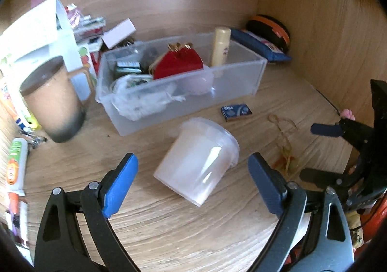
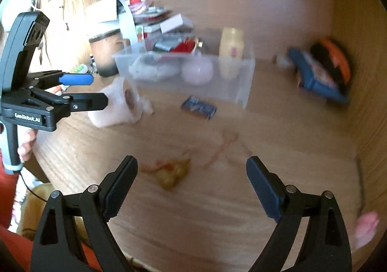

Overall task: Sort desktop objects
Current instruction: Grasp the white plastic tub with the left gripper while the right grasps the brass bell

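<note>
A translucent plastic tub (image 1: 198, 158) lies on its side on the wooden desk (image 1: 169, 223). My left gripper (image 1: 192, 157) is open, its blue pads standing either side of the tub's near end without touching it. In the right wrist view that tub (image 2: 116, 107) lies just past the left gripper (image 2: 99, 90). My right gripper (image 2: 191, 161) is open over a small yellowish charm (image 2: 171, 173) on a thin string (image 2: 222, 146); nothing is between its pads. It also shows at the right edge of the left wrist view as the right gripper (image 1: 314, 151).
A clear bin (image 1: 237, 78) behind holds a red pouch (image 1: 179, 64), a cream bottle (image 1: 220, 46) and bagged items. A small blue box (image 1: 236, 112) lies before it. A lidded mug (image 1: 53, 100) and stacked papers stand left; a blue pouch (image 1: 261, 47) lies in the right corner.
</note>
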Demonstrator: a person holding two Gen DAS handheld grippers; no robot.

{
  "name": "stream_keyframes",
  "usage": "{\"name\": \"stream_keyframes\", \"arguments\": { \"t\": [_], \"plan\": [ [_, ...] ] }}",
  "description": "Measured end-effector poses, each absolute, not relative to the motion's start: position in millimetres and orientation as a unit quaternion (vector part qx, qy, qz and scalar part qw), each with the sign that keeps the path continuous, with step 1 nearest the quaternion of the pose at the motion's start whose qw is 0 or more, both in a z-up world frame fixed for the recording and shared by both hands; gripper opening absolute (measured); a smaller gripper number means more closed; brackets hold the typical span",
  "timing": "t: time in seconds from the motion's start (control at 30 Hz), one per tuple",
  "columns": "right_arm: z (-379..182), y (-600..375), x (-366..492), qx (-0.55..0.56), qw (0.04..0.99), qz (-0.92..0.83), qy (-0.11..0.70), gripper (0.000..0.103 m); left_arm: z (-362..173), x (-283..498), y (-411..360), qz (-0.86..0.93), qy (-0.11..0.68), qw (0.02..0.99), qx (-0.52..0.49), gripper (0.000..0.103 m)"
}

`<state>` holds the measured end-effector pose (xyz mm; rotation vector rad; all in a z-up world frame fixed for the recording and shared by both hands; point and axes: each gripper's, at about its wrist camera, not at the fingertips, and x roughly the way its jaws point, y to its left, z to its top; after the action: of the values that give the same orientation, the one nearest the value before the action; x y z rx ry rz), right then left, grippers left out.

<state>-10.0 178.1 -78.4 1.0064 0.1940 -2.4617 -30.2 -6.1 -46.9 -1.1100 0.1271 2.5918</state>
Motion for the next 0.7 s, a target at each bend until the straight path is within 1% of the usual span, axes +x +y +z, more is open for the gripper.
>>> {"name": "stream_keyframes", "arguments": {
  "t": [0.17,0.3,0.43,0.53,0.57,0.7],
  "plan": [
    [-95.1,181.5,-11.9,0.394,0.241,-0.886,0.033,0.089,-62.3,-44.0,4.4,0.896,0.055,0.157,-0.412,0.093],
    [-101.9,179.9,-13.6,0.398,0.234,-0.887,0.03,0.087,-70.2,-53.6,12.2,0.89,0.062,0.154,-0.424,0.093],
    [-103.2,171.7,-11.2,0.393,0.229,-0.889,0.049,0.078,-74.3,-56.2,16.0,0.89,0.066,0.148,-0.426,0.092],
    [-104.8,164.4,-10.9,0.386,0.221,-0.893,0.069,0.074,-75.5,-55.7,14.6,0.893,0.064,0.139,-0.424,0.085],
    [-105.2,162.2,-10.4,0.384,0.219,-0.894,0.075,0.073,-75.8,-55.6,12.9,0.893,0.059,0.139,-0.424,0.085],
    [-105.9,154.4,-10.2,0.375,0.216,-0.897,0.094,0.061,-76.4,-55.8,10.9,0.896,0.048,0.137,-0.419,0.085]
  ]
}}
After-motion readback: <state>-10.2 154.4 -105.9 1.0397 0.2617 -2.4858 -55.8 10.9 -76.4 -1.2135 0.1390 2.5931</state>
